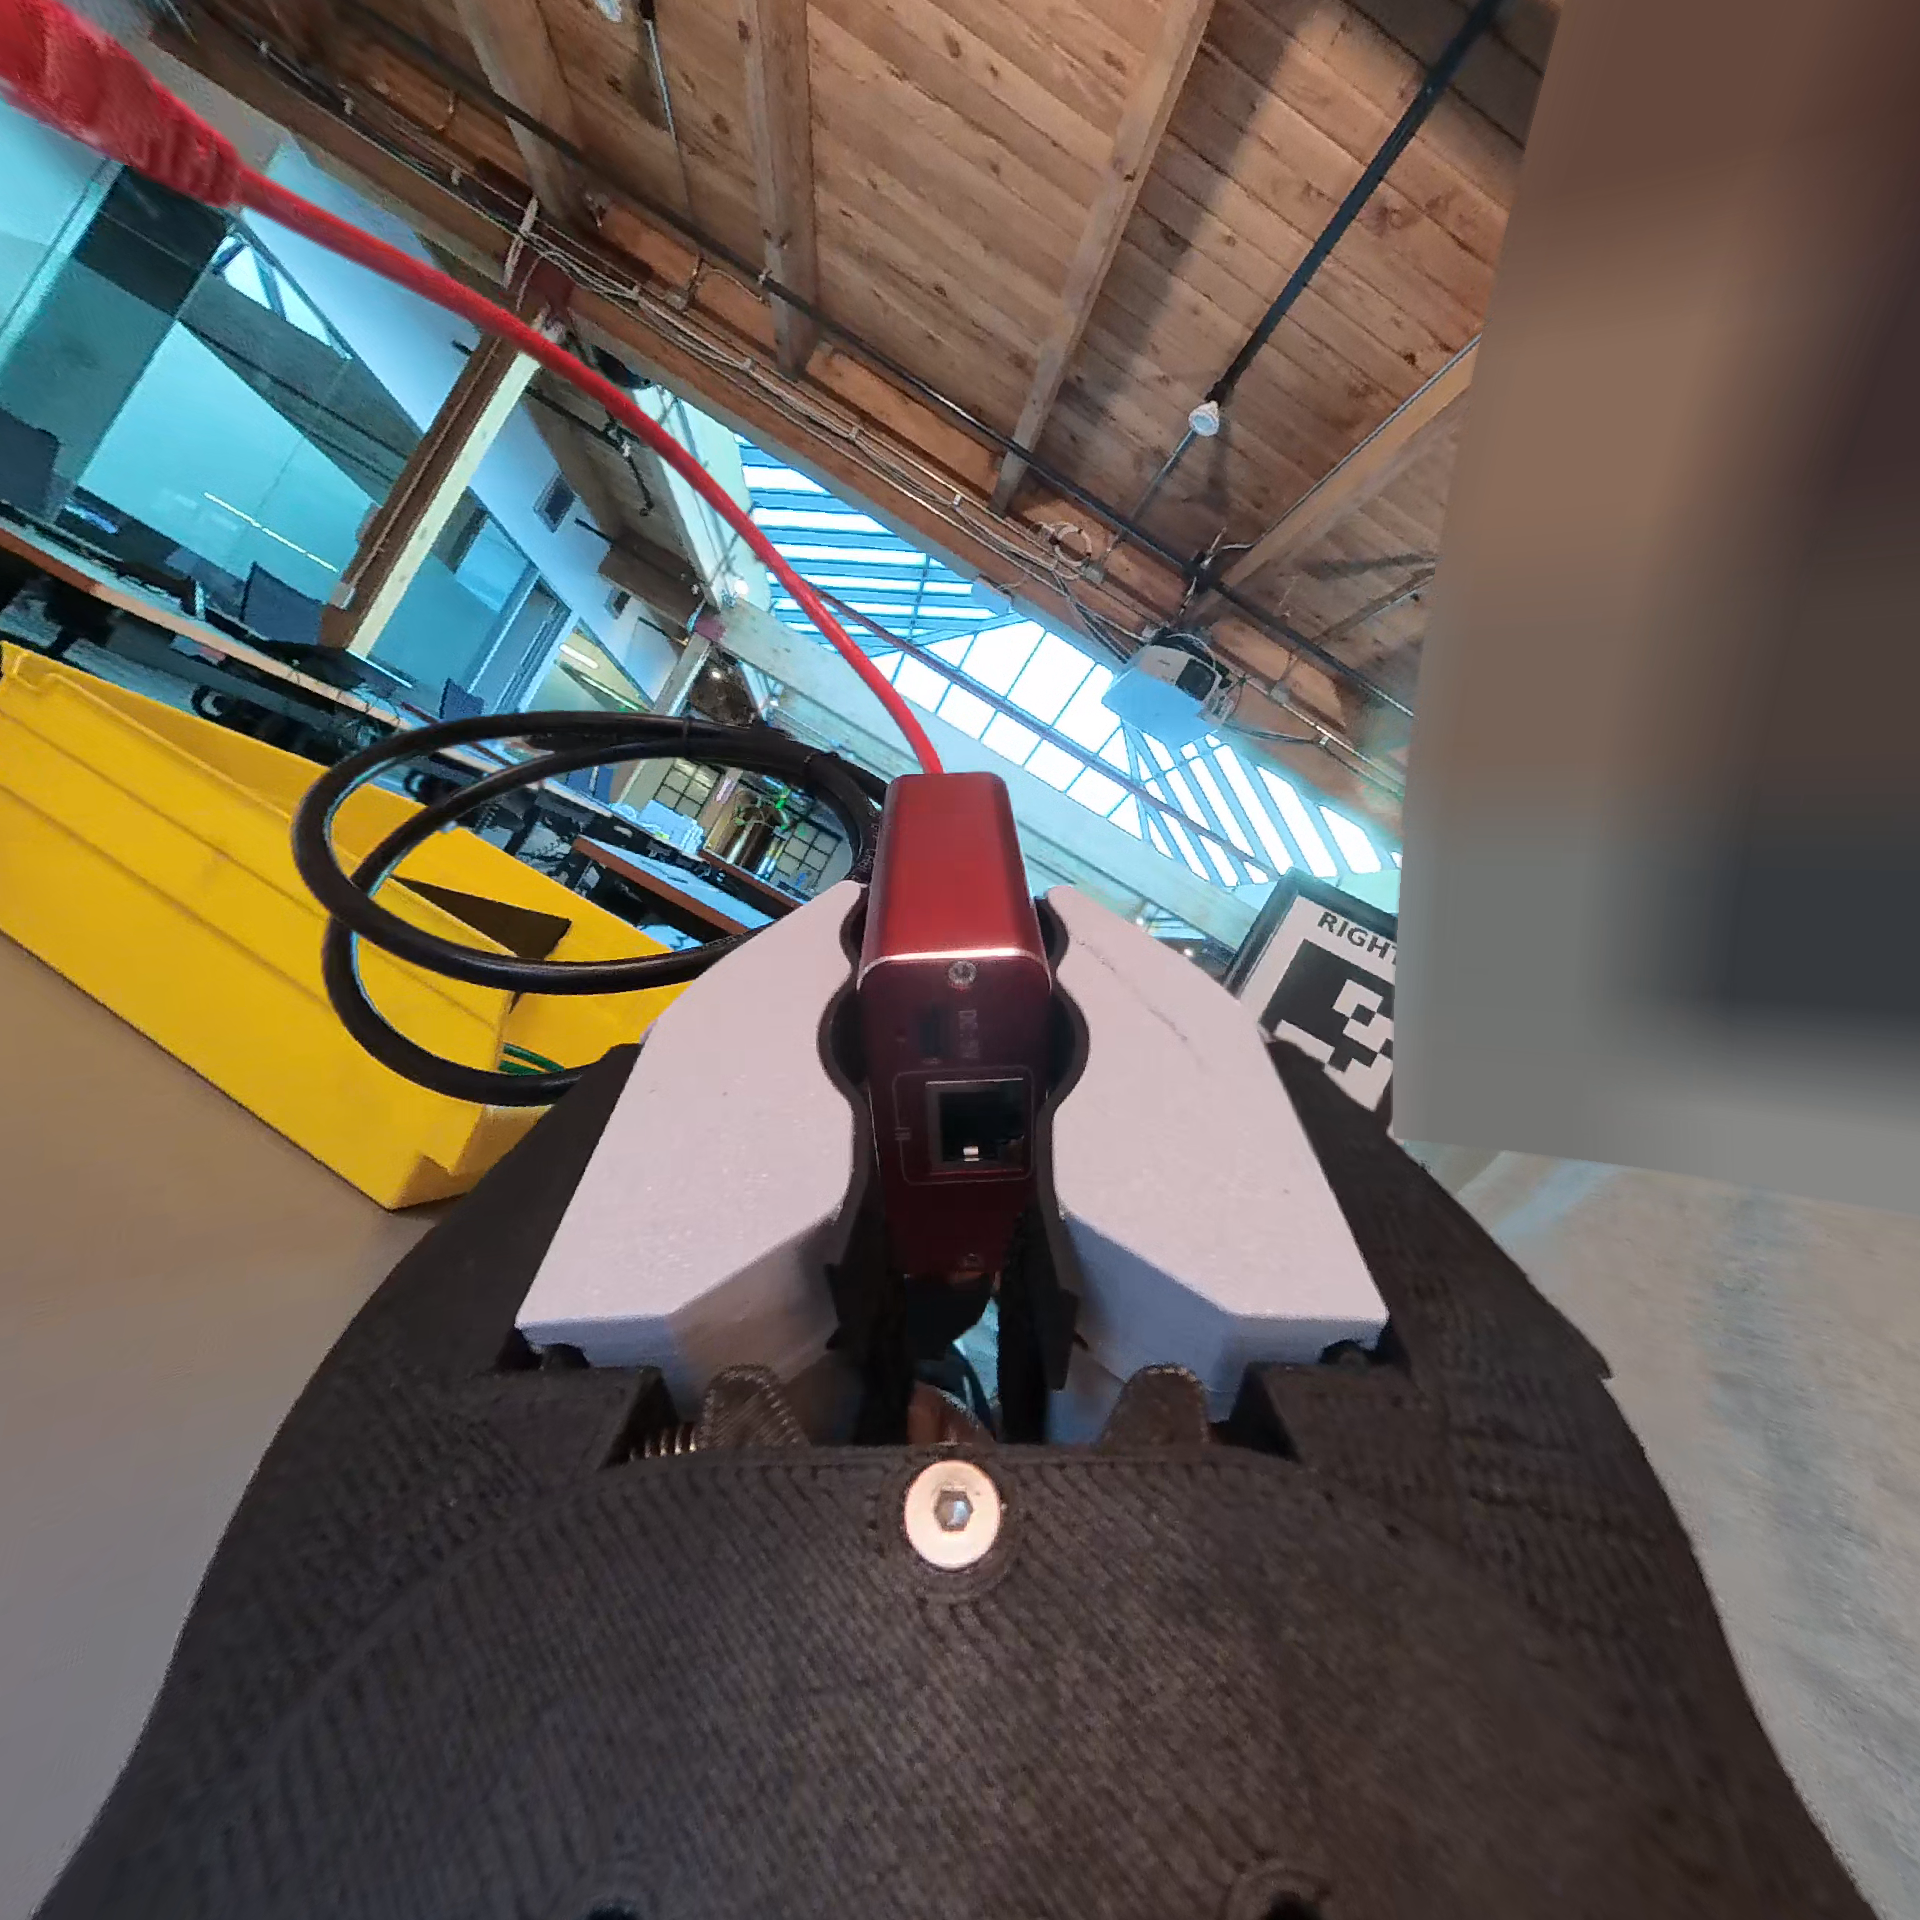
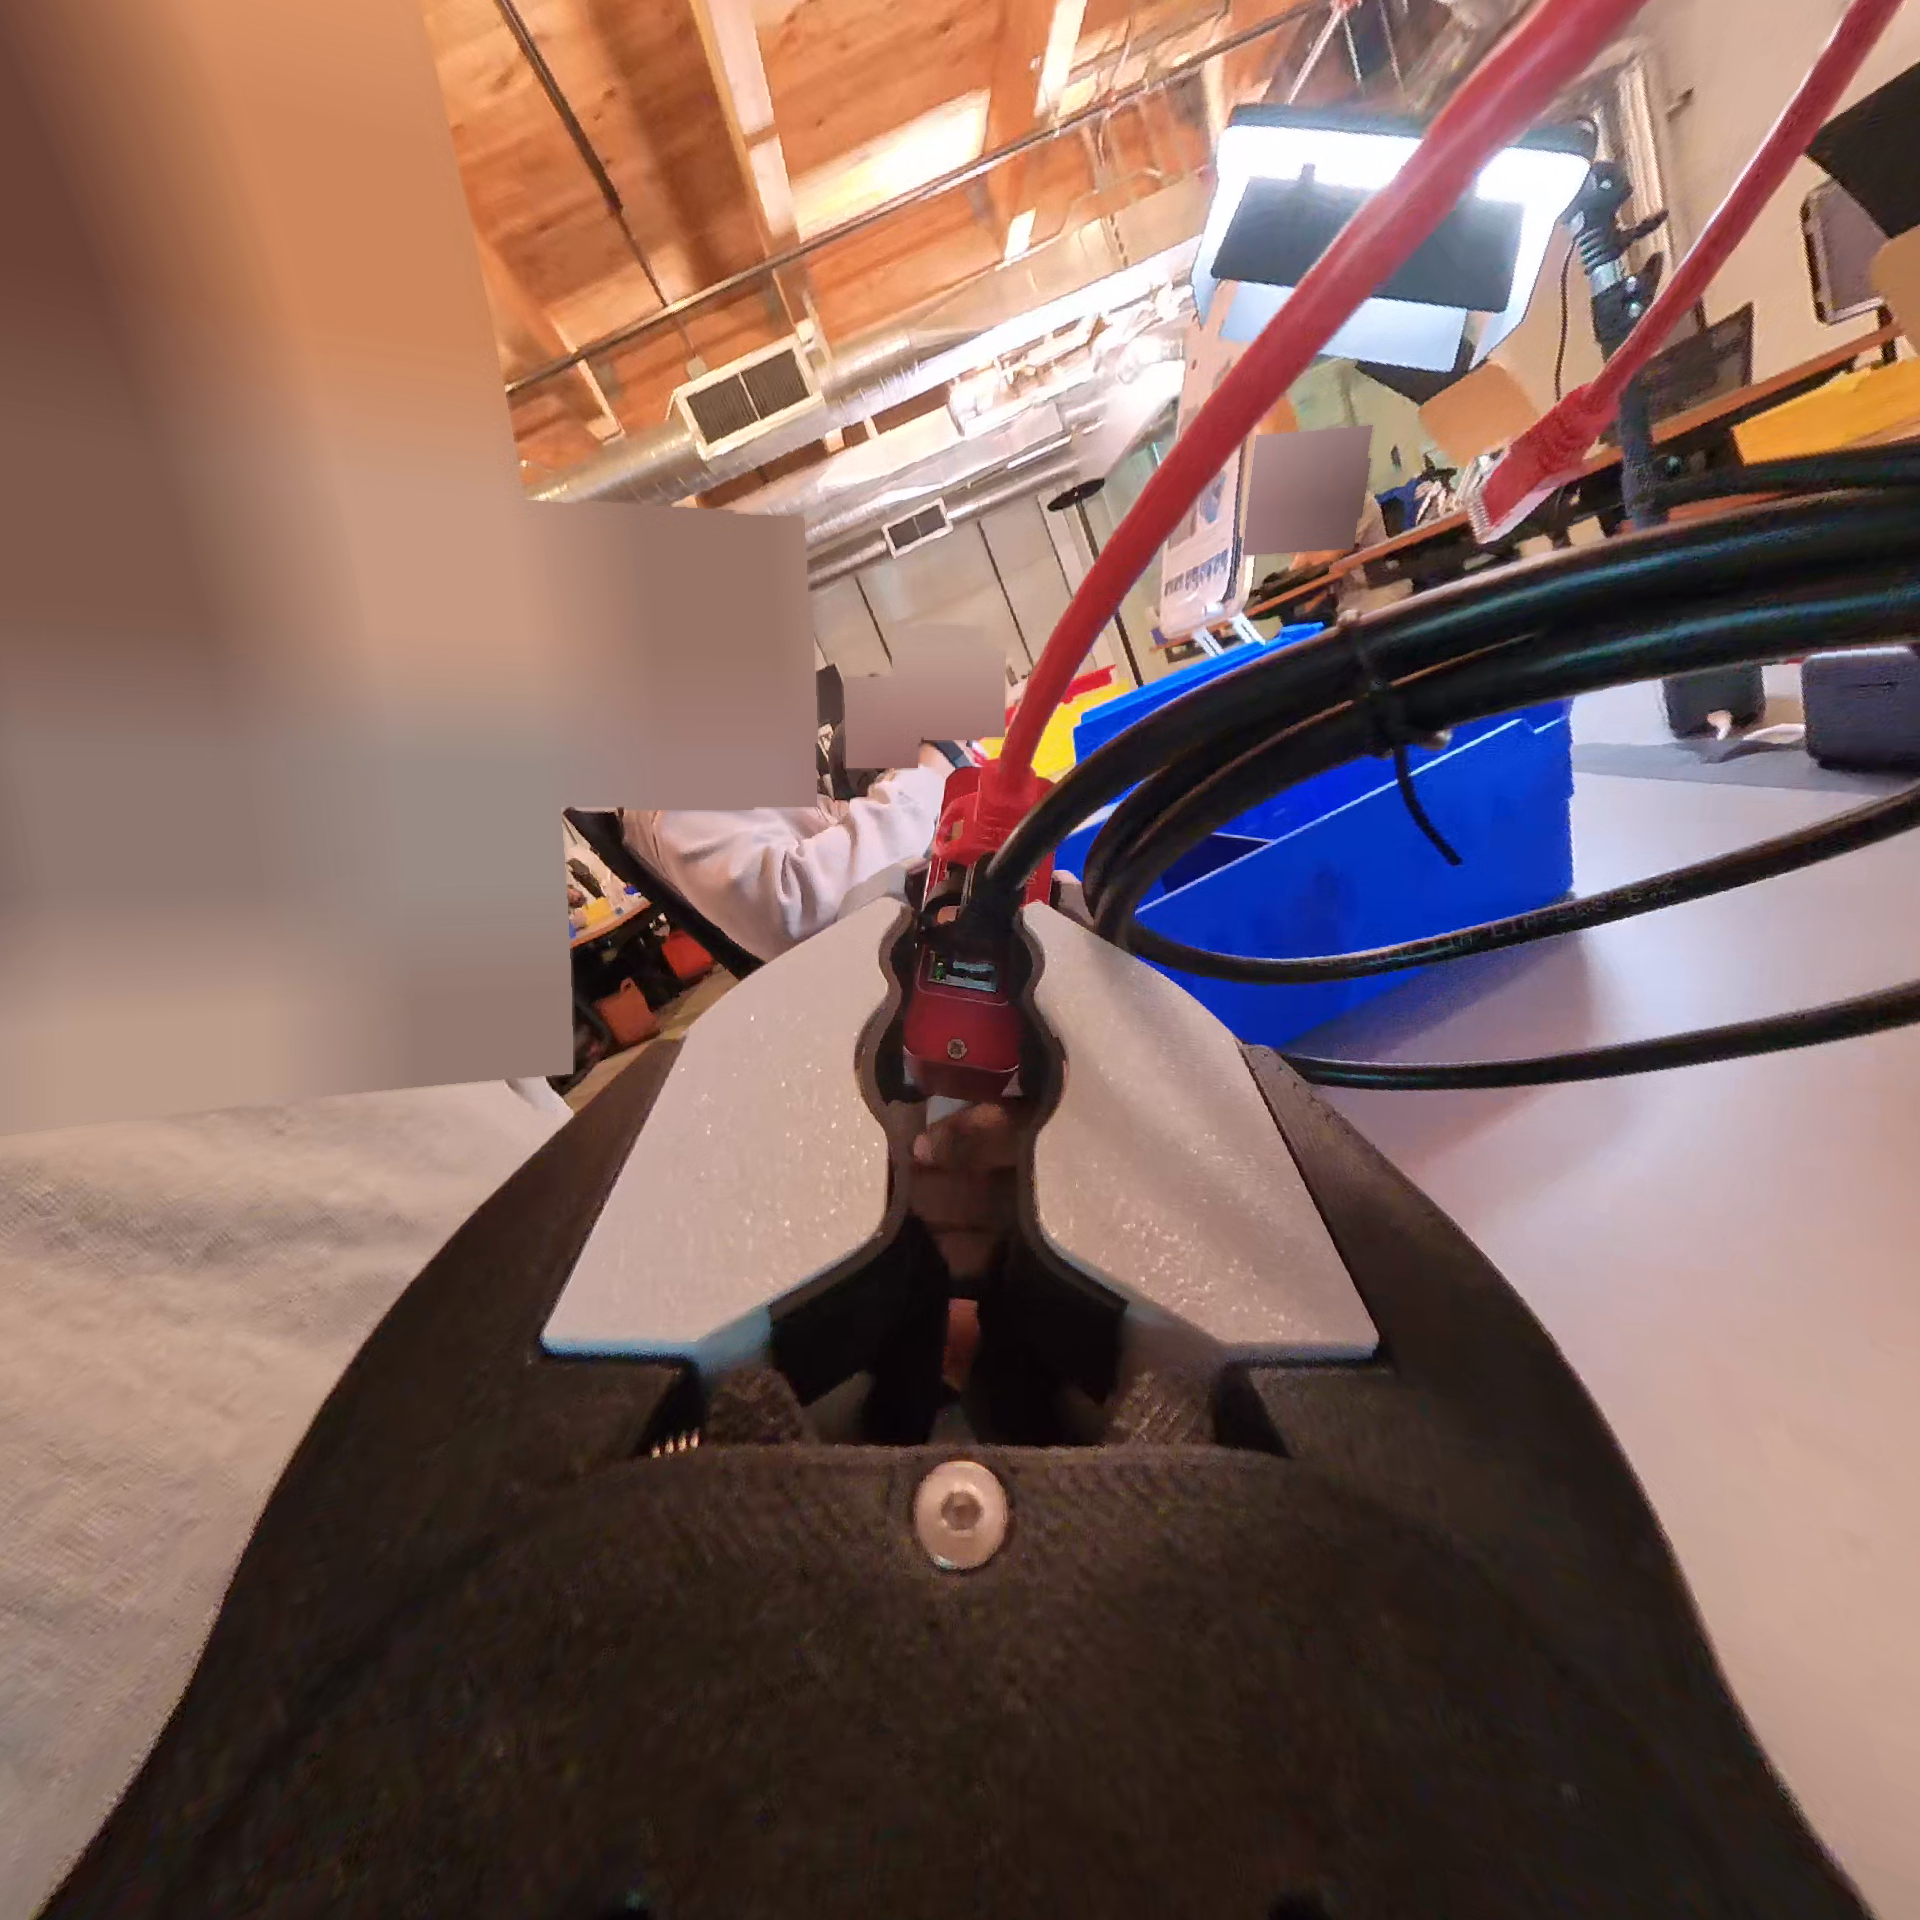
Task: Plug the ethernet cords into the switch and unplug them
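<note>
My left gripper (image 1: 951, 904) is shut on a small red switch (image 1: 951, 1039), whose near face shows one empty port. A red ethernet cord (image 1: 665, 436) runs from the switch's far end up to its free plug (image 1: 125, 114) at top left. A black cord (image 1: 416, 769) coils behind. In the right wrist view, my right gripper (image 2: 966, 914) faces the switch's (image 2: 956, 1023) other end. Its jaws stand narrow around the black cord's plug (image 2: 977, 883), seated next to the red cord (image 2: 1143, 499). One port below them is empty. The free red plug (image 2: 1527, 468) hangs at right.
A yellow bin (image 1: 156, 852) stands left on the grey table (image 1: 156, 1195). A blue bin (image 2: 1403, 821) sits behind the black cord bundle (image 2: 1351, 675). The right gripper's marker tag (image 1: 1340, 997) shows beside my left fingers. A person's grey sleeve (image 2: 790, 862) is beyond. Only a small space, under 4 cm, lies between the two pairs of fingers.
</note>
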Tool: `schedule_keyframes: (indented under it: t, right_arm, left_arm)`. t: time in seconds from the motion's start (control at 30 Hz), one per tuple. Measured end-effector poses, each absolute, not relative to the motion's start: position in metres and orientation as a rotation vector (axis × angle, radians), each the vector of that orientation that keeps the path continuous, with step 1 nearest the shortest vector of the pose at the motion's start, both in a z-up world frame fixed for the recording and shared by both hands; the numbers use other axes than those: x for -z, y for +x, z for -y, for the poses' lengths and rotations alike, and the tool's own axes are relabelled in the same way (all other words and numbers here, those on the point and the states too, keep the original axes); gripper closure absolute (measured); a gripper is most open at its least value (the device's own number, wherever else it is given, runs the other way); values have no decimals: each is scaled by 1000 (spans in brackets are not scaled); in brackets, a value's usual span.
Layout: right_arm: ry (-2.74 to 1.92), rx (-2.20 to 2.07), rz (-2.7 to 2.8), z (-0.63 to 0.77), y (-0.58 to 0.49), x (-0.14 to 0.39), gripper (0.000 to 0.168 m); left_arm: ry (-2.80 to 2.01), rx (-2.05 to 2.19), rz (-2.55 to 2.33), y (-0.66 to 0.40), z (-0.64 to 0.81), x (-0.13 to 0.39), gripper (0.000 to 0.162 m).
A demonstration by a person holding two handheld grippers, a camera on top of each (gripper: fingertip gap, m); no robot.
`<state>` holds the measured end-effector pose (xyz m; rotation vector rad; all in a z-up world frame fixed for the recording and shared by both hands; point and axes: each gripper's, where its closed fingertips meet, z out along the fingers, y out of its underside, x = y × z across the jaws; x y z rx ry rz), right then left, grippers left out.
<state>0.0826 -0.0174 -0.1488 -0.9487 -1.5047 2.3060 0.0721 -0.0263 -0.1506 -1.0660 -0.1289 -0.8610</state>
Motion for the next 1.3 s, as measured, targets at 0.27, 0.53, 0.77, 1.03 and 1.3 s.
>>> schedule_keyframes:
  t: [0.27,0.53,0.77,1.03,1.3]
  right_arm:
    - [-839,-2460,1385,19,92,143,155]
    - [-800,-2450,1439,20,95,147,154]
    - [-747,-2460,1551,20,101,148,154]
    - [-661,-2156,1563,14,97,157,154]
    - [-609,-1996,1386,8,96,160,152]
  left_arm:
    - [-1213,682,-46,98,18,158,124]
    - [-1231,689,-55,99,19,159,132]
    - [-1250,699,-84,105,19,161,133]
    - [-1292,658,-49,101,14,168,132]
    - [-1314,600,-33,100,9,172,132]
